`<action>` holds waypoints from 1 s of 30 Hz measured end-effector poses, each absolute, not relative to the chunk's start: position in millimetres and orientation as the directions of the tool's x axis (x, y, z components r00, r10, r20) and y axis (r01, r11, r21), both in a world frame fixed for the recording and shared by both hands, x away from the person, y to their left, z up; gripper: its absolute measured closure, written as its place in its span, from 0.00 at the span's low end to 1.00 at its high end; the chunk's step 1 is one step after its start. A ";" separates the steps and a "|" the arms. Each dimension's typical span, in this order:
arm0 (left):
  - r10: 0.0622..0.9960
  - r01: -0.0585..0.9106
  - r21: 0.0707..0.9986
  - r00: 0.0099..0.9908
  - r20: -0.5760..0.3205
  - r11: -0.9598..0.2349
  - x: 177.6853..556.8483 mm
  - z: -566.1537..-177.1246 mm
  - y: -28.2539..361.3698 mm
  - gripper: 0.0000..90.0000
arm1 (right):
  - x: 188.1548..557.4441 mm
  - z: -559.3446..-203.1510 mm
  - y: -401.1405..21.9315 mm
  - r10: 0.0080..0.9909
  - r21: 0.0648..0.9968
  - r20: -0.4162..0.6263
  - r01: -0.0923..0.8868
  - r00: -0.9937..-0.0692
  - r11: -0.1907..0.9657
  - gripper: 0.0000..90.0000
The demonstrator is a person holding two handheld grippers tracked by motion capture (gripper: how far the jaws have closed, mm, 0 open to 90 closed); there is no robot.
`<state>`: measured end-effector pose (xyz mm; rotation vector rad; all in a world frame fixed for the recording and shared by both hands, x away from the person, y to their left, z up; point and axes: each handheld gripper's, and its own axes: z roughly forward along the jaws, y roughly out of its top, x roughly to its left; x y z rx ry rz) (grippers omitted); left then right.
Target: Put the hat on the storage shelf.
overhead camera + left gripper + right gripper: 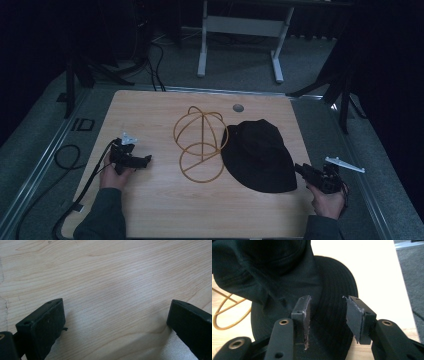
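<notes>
Our right gripper (327, 315), jaws spread and holding nothing, points toward ten o'clock at the brim of the black fabric hat (260, 155), nearer than our left gripper (134, 161), also spread.

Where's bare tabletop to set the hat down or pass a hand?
Free: the near strip of the table between both hands, below the wire stand and black hat; also the far left corner beyond the left gripper. Crowded: the middle, where hat and stand touch, and the right edge by the right gripper.
</notes>
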<state>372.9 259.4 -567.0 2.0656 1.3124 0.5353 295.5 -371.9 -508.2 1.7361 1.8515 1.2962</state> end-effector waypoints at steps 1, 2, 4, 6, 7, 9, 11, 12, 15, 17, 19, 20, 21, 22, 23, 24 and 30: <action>0.906 0.652 0.692 0.422 0.007 -0.309 372.9 -567.0 259.4 0.02 | 295.5 -508.2 -371.9 0.906 0.754 0.356 0.644 -0.231 -0.131 0.60; 0.906 0.652 0.692 0.422 0.006 -0.309 372.9 -567.0 259.4 0.02 | 296.1 -509.5 -370.6 0.909 0.749 0.349 0.651 -0.229 -0.123 0.58; 0.906 0.652 0.692 0.422 0.006 -0.309 372.9 -567.0 259.4 0.02 | 296.5 -509.9 -369.4 0.913 0.748 0.336 0.654 -0.230 -0.111 0.58; 0.906 0.652 0.692 0.422 0.006 -0.309 372.9 -567.0 259.4 0.02 | 296.6 -509.3 -366.9 0.927 0.744 0.303 0.664 -0.223 -0.083 0.63; 0.906 0.652 0.692 0.422 0.006 -0.309 372.9 -567.0 259.4 0.02 | 296.6 -509.3 -366.9 0.927 0.744 0.303 0.664 -0.223 -0.083 0.63; 0.906 0.652 0.692 0.422 0.006 -0.309 372.9 -567.0 259.4 0.02 | 296.8 -509.4 -365.6 0.935 0.741 0.275 0.669 -0.223 -0.059 0.65; 0.906 0.652 0.692 0.422 0.006 -0.309 372.9 -567.0 259.4 0.02 | 297.1 -509.2 -364.5 0.937 0.739 0.264 0.673 -0.228 -0.044 0.65; 0.906 0.652 0.692 0.422 0.007 -0.309 372.9 -567.0 259.4 0.02 | 297.9 -508.3 -362.6 0.943 0.733 0.241 0.680 -0.232 -0.020 0.65; 0.906 0.652 0.692 0.422 0.006 -0.309 372.9 -567.0 259.4 0.02 | 297.9 -506.7 -359.7 0.942 0.731 0.223 0.683 -0.252 0.010 0.65; 0.907 0.652 0.692 0.422 0.006 -0.309 372.9 -567.0 259.4 0.02 | 297.7 -503.3 -357.1 0.942 0.725 0.207 0.688 -0.263 0.033 0.64; 0.906 0.652 0.692 0.422 0.006 -0.309 372.9 -567.0 259.4 0.02 | 296.6 -499.0 -356.0 0.941 0.725 0.190 0.687 -0.280 0.058 0.64; 0.907 0.652 0.692 0.422 0.006 -0.309 372.9 -567.0 259.4 0.02 | 296.0 -497.4 -355.8 0.941 0.725 0.181 0.686 -0.286 0.069 0.63; 0.906 0.652 0.692 0.422 0.006 -0.309 372.9 -567.0 259.4 0.02 | 295.6 -495.5 -356.1 0.940 0.726 0.175 0.684 -0.294 0.079 0.63; 0.906 0.652 0.692 0.422 0.007 -0.309 372.9 -567.0 259.4 0.02 | 294.0 -491.7 -357.3 0.932 0.728 0.182 0.680 -0.314 0.087 0.62; 0.906 0.652 0.692 0.422 0.007 -0.309 372.9 -567.0 259.4 0.02 | 294.0 -491.7 -357.3 0.932 0.728 0.182 0.680 -0.314 0.087 0.62; 0.906 0.652 0.692 0.422 0.007 -0.309 372.9 -567.0 259.4 0.02 | 292.7 -488.0 -359.4 0.925 0.735 0.188 0.672 -0.329 0.090 0.60; 0.907 0.652 0.693 0.421 0.005 -0.307 372.9 -567.1 259.2 0.02 | 291.7 -476.6 -357.0 0.913 0.725 0.159 0.672 -0.375 0.150 0.51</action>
